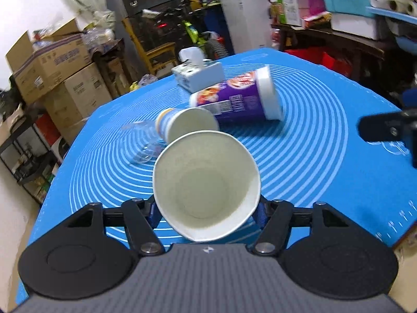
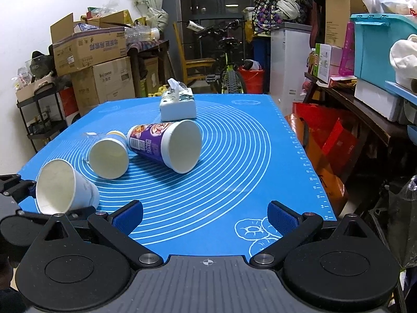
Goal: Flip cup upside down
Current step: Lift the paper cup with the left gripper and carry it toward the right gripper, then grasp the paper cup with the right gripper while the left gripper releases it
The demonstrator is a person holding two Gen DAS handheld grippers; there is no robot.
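- Now your left gripper (image 1: 207, 211) pinches the white paper cup (image 1: 206, 185), mouth toward the camera, above the blue ringed mat (image 1: 299, 156).
- Your right gripper (image 2: 206, 215) hovers with jaws spread, holding nothing.

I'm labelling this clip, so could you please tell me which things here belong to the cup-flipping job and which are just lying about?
Job:
white paper cup, shut in the left claw
blue mat

Lying about:
purple cup
small paper cup
clear plastic cup
tissue box

Bright, even indoor light; the left wrist view is motion-blurred, the right sharp; fisheye bending darkens corners.
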